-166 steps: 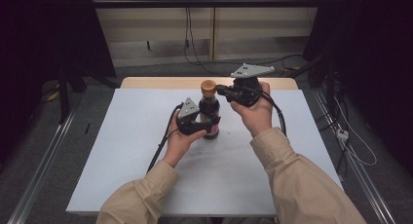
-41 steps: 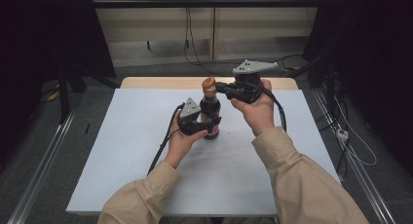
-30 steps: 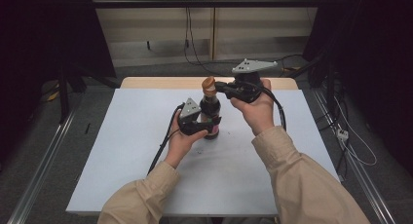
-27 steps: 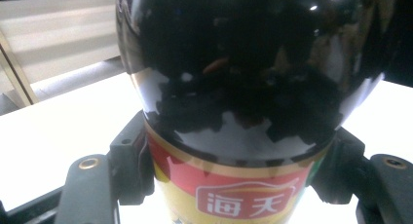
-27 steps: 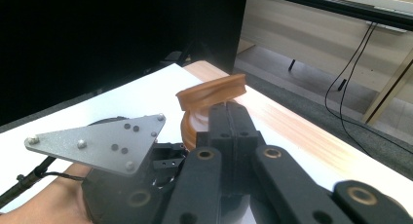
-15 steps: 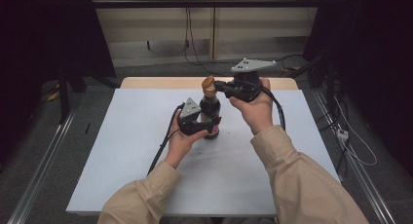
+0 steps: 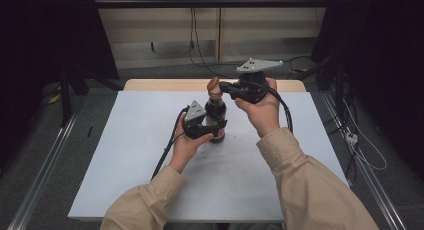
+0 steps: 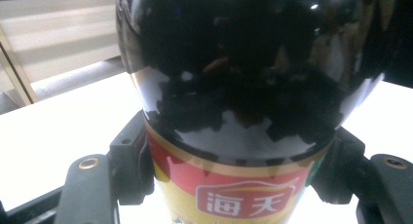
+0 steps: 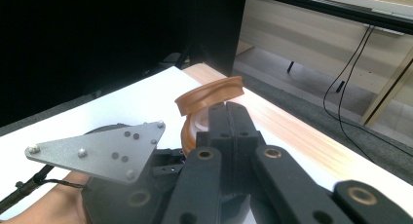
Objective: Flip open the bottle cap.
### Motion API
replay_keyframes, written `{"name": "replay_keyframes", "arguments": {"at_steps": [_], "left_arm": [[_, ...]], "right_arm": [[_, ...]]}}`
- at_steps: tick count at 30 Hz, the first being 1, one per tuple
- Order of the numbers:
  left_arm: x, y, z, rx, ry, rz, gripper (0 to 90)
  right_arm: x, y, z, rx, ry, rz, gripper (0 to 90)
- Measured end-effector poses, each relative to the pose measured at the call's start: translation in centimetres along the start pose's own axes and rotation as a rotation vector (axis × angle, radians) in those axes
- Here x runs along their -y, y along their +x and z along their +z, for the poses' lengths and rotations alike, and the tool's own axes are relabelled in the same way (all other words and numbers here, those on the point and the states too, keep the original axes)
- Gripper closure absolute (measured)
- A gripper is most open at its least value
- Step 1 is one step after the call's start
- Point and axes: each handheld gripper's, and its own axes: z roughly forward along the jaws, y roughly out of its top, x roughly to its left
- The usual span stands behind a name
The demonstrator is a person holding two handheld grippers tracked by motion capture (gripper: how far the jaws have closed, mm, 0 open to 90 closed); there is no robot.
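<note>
Right gripper view: closed jaws of the right gripper (image 9: 229,117) meet beneath the hinged orange cap (image 9: 209,95), flipped up, while the left gripper (image 8: 234,180) clamps the sauce bottle (image 8: 243,87) standing on the table (image 7: 125,155); opening step, pouring probably next.

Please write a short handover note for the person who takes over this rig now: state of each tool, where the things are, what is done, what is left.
Left tool: shut on the dark glass bottle with red and yellow label, gripping its body at the label; the bottle stands upright on the white table.
Right tool: jaws shut, pressed together at the bottle's neck beside the orange plastic flip cap.
Done: the bottle is steadied; the cap's lid is flipped up, open on its hinge.
Left: probably pouring or closing the cap again; keep the left grip firm meanwhile.
</note>
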Motion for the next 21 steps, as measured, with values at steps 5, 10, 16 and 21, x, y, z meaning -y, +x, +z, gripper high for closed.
{"name": "replay_keyframes", "arguments": {"at_steps": [5,10,16,21], "left_arm": [[0.01,-0.08,0.04,-0.004,-0.003,0.001,30.5],[0.00,-0.07,0.01,-0.001,0.001,0.005,30.4],[0.01,-0.11,0.03,-0.001,-0.001,0.004,30.3],[0.01,-0.13,0.03,-0.003,0.000,0.003,30.3]], "right_arm": [[-0.29,0.12,0.03,-0.001,-0.010,0.002,90.0],[-0.42,0.40,0.33,-0.007,-0.012,0.000,90.0],[-0.42,0.37,0.43,-0.009,-0.014,0.001,90.0],[-0.40,0.38,0.39,-0.005,-0.017,0.000,90.0]]}}
